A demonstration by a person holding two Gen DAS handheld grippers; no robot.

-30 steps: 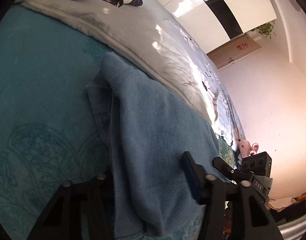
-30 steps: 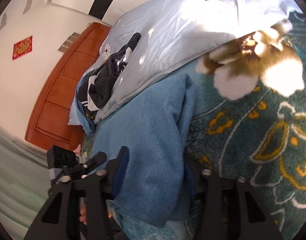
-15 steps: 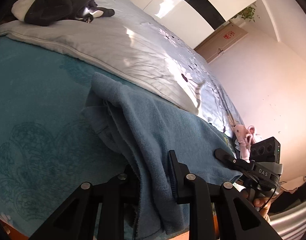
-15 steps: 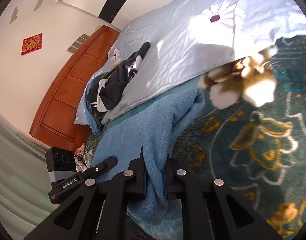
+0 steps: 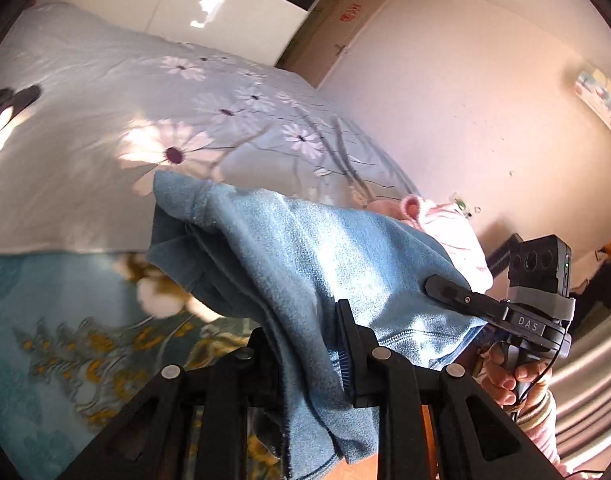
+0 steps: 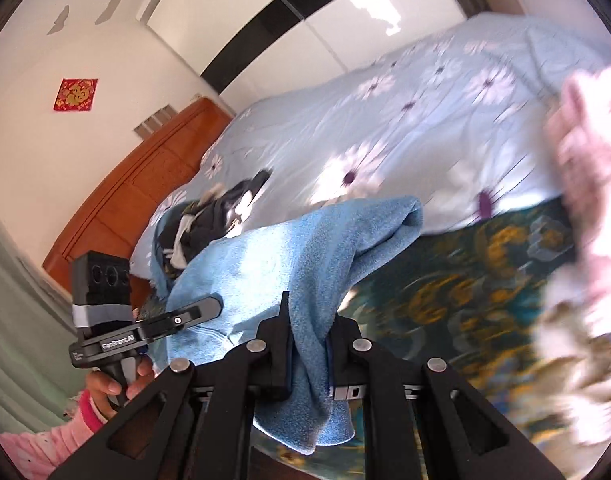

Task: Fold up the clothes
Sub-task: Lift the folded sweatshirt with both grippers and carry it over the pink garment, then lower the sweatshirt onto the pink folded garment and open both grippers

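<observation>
A light blue fleece garment (image 5: 305, 264) hangs lifted off the bed, stretched between both grippers. My left gripper (image 5: 305, 344) is shut on one edge of it, the cloth draping down between the fingers. In the right wrist view the same blue garment (image 6: 289, 256) runs from my right gripper (image 6: 309, 344), shut on its other edge, across to the left gripper (image 6: 177, 320) held in a hand. The right gripper (image 5: 465, 300) shows at the right of the left wrist view.
Below lies a bed with a teal floral blanket (image 5: 65, 320) and a pale blue daisy duvet (image 6: 405, 128). A dark pile of clothes (image 6: 213, 216) rests near the wooden headboard (image 6: 145, 184). A pink plush toy (image 5: 445, 224) sits at the bed's far side.
Both grippers went from open around the garment to shut on it, then rose, lifting the blue garment off the blanket. Both views tilted up toward the walls.
</observation>
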